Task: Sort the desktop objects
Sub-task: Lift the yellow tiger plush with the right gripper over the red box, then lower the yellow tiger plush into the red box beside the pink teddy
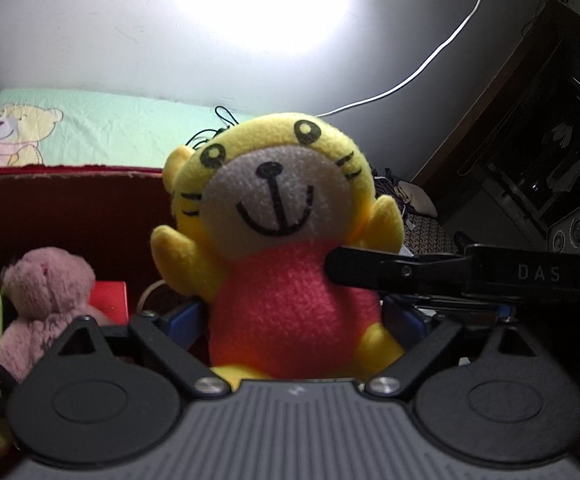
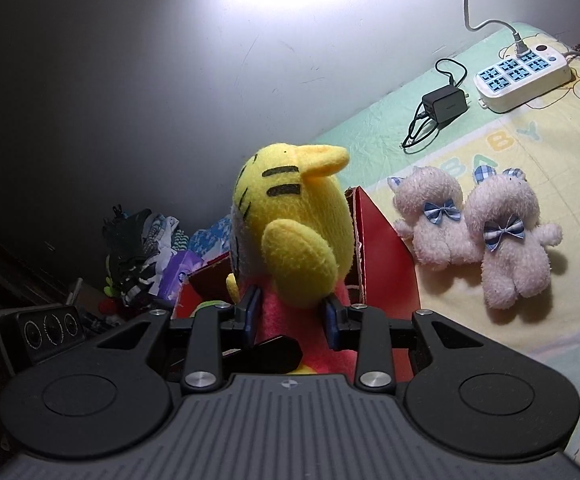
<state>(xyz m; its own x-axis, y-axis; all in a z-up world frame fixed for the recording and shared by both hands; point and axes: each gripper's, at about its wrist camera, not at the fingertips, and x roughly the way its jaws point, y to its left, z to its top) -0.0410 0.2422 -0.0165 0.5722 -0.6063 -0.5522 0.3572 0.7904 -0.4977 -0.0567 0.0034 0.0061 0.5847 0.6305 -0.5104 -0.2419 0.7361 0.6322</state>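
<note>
Both the left gripper (image 1: 292, 316) and the right gripper (image 2: 292, 316) are clamped on the yellow tiger toy (image 1: 285, 248), held upright above the red box (image 2: 386, 240), two pink bears (image 2: 478, 232) lying on the bed beyond.

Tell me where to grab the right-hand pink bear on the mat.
Take the right-hand pink bear by its hips, probably from straight above: it lies face-up on the mat, and there it is clearest of the other bear.

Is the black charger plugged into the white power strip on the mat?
No, the black charger lies loose on the mat beside the white power strip, apart from it, and only a white cord's plug sits in a socket.
</note>
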